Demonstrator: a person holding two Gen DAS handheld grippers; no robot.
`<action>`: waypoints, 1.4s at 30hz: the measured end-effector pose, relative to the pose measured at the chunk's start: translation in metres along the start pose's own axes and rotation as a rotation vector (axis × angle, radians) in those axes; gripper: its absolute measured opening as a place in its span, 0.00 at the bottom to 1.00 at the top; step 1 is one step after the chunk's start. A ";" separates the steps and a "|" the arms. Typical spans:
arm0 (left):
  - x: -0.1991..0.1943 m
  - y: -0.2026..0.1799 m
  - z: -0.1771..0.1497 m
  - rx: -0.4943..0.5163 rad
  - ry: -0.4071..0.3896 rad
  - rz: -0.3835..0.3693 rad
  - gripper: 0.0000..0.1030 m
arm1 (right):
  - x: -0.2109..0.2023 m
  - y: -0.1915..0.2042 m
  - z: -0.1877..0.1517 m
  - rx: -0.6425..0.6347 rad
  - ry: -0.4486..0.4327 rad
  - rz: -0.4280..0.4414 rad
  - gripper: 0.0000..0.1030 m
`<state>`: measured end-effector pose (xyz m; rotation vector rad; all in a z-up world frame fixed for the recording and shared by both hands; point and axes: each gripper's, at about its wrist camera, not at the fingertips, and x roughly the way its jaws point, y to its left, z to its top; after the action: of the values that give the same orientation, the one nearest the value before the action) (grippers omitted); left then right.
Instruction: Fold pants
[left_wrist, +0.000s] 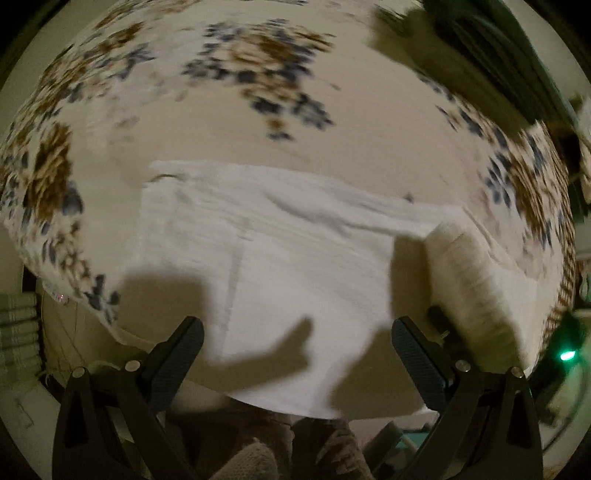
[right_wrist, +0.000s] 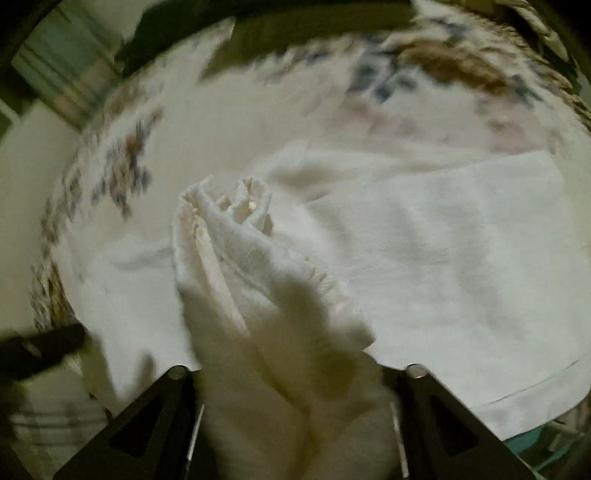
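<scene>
White pants (left_wrist: 280, 258) lie spread on a floral bedsheet (left_wrist: 258, 85). My left gripper (left_wrist: 297, 341) is open and empty above the near edge of the pants. At the right of that view a lifted, bunched part of the pants (left_wrist: 469, 273) hangs from the other gripper. In the right wrist view my right gripper (right_wrist: 291, 373) is shut on a bunched fold of the pants (right_wrist: 255, 280), with the ruffled waistband end (right_wrist: 251, 199) sticking forward; its fingertips are hidden by the cloth. The rest of the pants (right_wrist: 461, 258) lies flat to the right.
The bed's near edge runs below the pants (left_wrist: 122, 332). A dark object (left_wrist: 480, 44) lies at the far right of the bed. A green light (left_wrist: 567, 355) glows at the right. A dark shape (right_wrist: 40, 347) shows at the left of the right wrist view.
</scene>
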<state>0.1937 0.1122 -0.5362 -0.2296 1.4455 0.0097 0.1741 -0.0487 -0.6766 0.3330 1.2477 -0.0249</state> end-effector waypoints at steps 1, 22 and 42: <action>-0.001 0.006 0.004 -0.027 -0.002 -0.006 1.00 | 0.008 0.004 0.001 -0.005 0.029 -0.003 0.37; 0.087 -0.099 0.002 0.192 0.043 0.016 0.28 | -0.056 -0.169 0.006 0.271 0.119 0.002 0.75; 0.022 0.000 -0.016 -0.132 -0.023 -0.237 0.59 | -0.028 -0.133 0.031 0.187 0.234 -0.155 0.99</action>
<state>0.1810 0.1065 -0.5598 -0.5062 1.3889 -0.0848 0.1668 -0.1879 -0.6732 0.4090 1.5054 -0.2424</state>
